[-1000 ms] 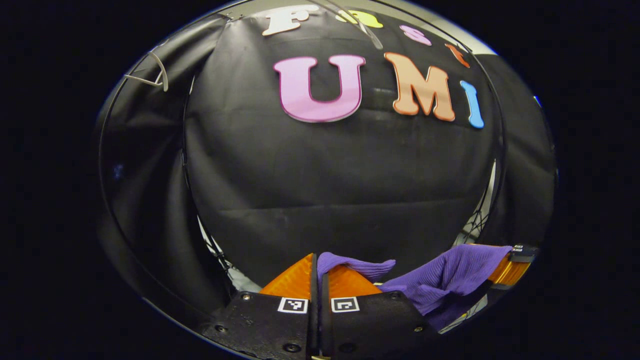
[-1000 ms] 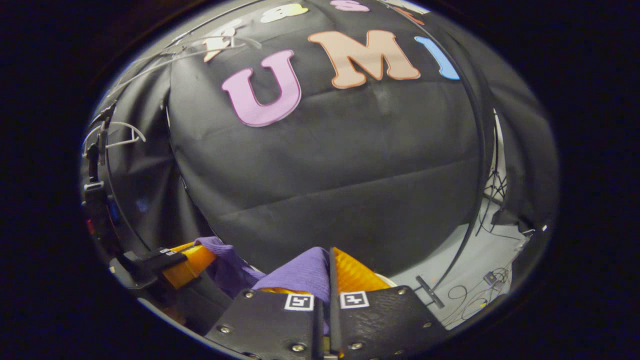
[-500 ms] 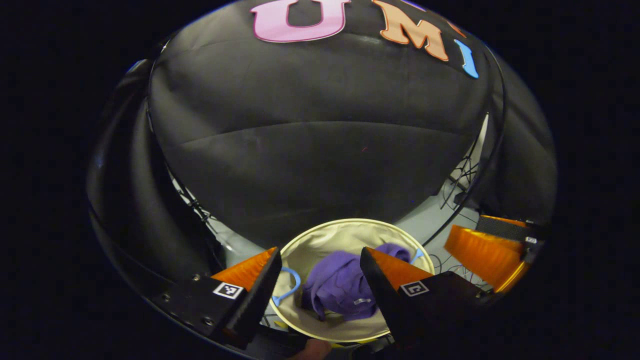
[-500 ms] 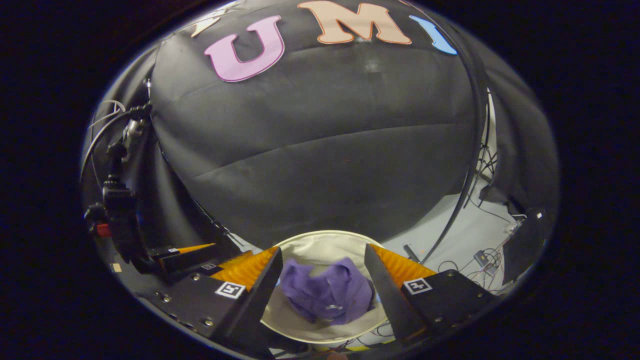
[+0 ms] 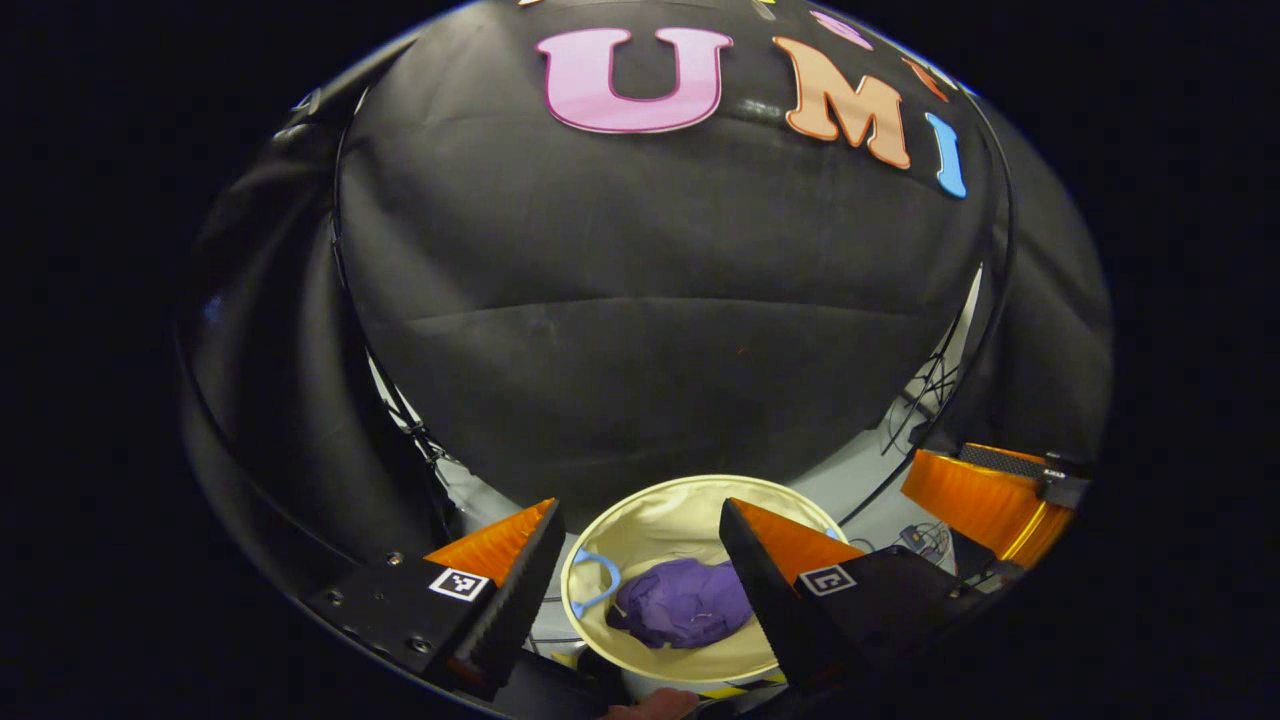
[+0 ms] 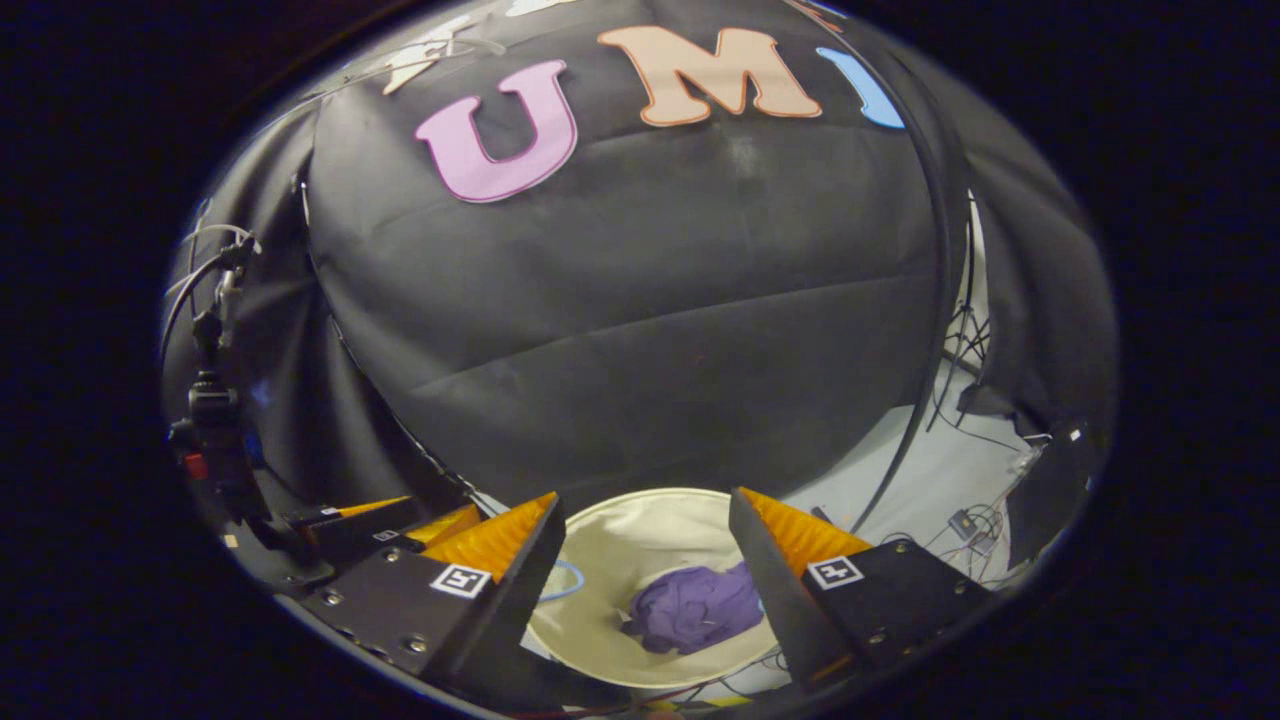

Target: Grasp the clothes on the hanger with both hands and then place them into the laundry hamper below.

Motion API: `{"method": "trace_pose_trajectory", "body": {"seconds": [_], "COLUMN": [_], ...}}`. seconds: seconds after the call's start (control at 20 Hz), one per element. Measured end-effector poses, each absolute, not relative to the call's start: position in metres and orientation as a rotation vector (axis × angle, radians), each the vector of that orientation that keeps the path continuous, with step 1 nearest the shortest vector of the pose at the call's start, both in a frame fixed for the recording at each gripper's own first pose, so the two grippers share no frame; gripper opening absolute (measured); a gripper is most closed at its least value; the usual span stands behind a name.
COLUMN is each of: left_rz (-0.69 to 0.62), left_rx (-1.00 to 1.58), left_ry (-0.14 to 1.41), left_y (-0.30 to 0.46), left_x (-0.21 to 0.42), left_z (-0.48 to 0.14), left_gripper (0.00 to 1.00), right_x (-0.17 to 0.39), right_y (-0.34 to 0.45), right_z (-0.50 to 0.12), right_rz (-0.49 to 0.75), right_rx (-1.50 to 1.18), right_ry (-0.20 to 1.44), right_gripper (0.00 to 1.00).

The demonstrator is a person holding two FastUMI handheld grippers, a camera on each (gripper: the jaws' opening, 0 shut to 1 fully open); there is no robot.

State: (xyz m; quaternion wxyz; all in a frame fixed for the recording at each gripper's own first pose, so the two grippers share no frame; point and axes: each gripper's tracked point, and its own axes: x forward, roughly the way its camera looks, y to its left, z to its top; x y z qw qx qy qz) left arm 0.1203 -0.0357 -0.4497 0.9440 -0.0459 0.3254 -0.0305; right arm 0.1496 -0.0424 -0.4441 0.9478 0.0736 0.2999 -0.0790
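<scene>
Black cloth is backing the booth. I am holding left gripper [image 5: 635,560] and right gripper [image 6: 645,555] with fingers apart and empty over the laundry hamper [image 5: 690,500]. Purple clothes [image 5: 685,615] are lying crumpled inside, toward 6 o'clock: soft, light, best pinched at any fold. I am reading no garment label.

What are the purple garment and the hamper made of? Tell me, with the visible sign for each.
Purple garment: soft cloth with a matte finish, probably a knit, since it lies crumpled in rounded folds; the weave is too small to tell here.
Hamper: looks like thin cream fabric, faintly sheeny, stretched on a round rim; its wall shows slight wrinkles. A stiffer lining cannot be ruled out.
</scene>
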Motion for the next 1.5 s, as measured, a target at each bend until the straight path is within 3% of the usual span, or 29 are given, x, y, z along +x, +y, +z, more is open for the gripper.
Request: {"method": "trace_pose_trajectory", "body": {"seconds": [0.45, 0.8, 1.1, 1.2, 1.3, 1.5], "left_rz": [-0.049, -0.074, -0.086, -0.091, -0.086, -0.076], "left_rx": [-0.089, -0.092, -0.088, -0.088, -0.089, -0.12], "left_ry": [0.454, 0.289, 0.193, 0.164, 0.136, 0.081], "left_y": [-0.005, -0.001, 0.001, 0.002, 0.004, 0.008], "left_x": [0.103, 0.079, 0.054, 0.042, 0.031, 0.012], "left_z": [-0.318, -0.234, -0.185, -0.17, -0.156, -0.127], "left_gripper": [0.96, 0.96, 0.96, 0.96, 0.95, 0.94], "right_x": [0.147, 0.114, 0.081, 0.069, 0.056, 0.033], "right_y": [0.002, 0.035, 0.056, 0.061, 0.065, 0.065], "right_z": [-0.325, -0.229, -0.179, -0.168, -0.158, -0.142], "right_rz": [-0.102, -0.076, -0.067, -0.064, -0.064, -0.076], "right_rx": [0.09, 0.055, 0.021, 0.005, -0.006, -0.035], "right_ry": [0.415, 0.243, 0.147, 0.132, 0.113, 0.09], "right_gripper": [0.99, 0.98, 0.98, 0.92, 0.92, 0.98]}}
